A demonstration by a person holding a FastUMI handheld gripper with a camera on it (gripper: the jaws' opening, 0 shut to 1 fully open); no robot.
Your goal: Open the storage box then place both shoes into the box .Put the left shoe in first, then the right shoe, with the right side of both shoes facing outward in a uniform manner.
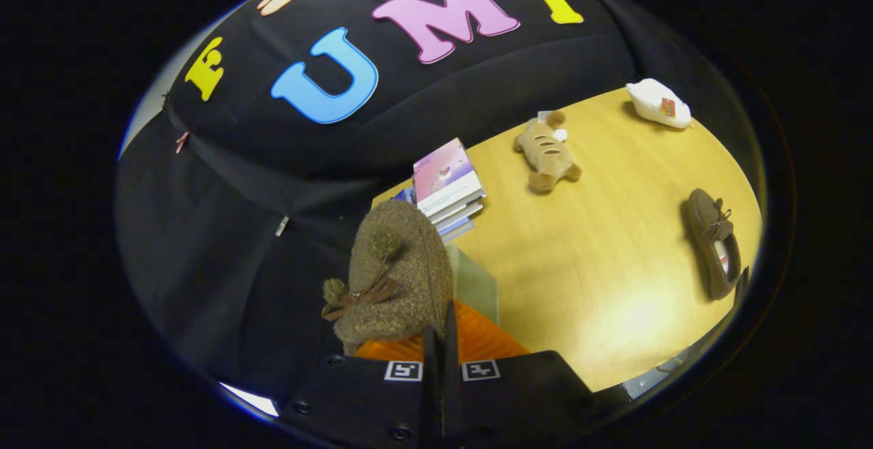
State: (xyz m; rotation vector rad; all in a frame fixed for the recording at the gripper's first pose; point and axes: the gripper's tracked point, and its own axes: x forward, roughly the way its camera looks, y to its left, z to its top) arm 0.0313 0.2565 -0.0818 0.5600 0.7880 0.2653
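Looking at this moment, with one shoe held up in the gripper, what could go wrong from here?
1. The gripper pinches only a thin edge of the brown shoe, which hangs above the orange box; it might slip or swing.
2. The clear panel of the box stands close beside the shoe and could catch it.
3. The second shoe lies far across the table, near its edge.

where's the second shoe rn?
Gripper view: the second shoe lies on the table, far off to the right beyond the fingers, nearer than the plush toy. The gripper is shut on the first shoe over the orange box.
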